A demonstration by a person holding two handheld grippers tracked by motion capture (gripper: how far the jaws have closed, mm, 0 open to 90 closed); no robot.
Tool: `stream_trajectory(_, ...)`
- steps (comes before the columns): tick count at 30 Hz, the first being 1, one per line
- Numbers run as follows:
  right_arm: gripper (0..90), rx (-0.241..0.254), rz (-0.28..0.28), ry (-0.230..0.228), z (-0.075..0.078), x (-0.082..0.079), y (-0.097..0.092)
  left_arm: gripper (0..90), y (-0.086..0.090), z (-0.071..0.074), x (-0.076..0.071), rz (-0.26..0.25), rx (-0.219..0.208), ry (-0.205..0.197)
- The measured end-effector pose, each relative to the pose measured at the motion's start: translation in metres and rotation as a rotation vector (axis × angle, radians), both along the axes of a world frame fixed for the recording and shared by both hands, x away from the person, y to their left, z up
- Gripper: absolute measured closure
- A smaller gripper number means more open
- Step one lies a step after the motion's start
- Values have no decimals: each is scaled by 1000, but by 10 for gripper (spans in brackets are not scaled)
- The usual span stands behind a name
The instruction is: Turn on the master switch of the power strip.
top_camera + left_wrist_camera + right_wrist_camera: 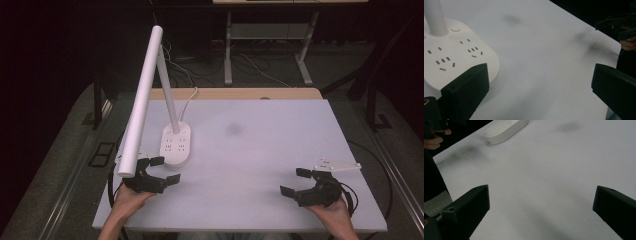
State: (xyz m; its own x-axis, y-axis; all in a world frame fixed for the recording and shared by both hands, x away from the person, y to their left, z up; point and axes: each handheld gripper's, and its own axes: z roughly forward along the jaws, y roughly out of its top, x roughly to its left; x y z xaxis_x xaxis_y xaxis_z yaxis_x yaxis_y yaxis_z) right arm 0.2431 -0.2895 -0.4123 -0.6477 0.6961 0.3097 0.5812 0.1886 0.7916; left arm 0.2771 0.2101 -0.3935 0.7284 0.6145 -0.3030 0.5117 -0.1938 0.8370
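- The left gripper (162, 170) sits at the near left of the white table (260, 150), its black jaws spread wide with nothing between them.
- Just beyond it, to the far side and slightly right, lies the white oval plastic lamp base with socket slots (176, 144); in the left gripper view the left jaw overlaps the base's near edge (461, 62), so the two are very close, though I cannot tell if they touch.
- The base's long axis runs near to far, roughly in line with the way the jaws point.
- From the base's far end a thin white stem (167, 90) rises, and the long white tube-shaped lamp head (142, 95) slants from far and high down towards the near left, its lower end hanging just above the left gripper.
- The right gripper (295, 182) rests at the near right, jaws equally wide and empty, well apart from the lamp, which lies far off to its left (506, 130).
- The left hand (131, 200) is clearly nearer; I judge that any reach for the lamp falls to it.
- Both forearms enter low from the near edge, hands level on the table.
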Motion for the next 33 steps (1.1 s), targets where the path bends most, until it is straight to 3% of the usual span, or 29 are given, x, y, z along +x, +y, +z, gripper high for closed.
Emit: stream_trajectory(33,3,-8,-7,-1,-2,0,-1,22,22,19,31,28,24,18)
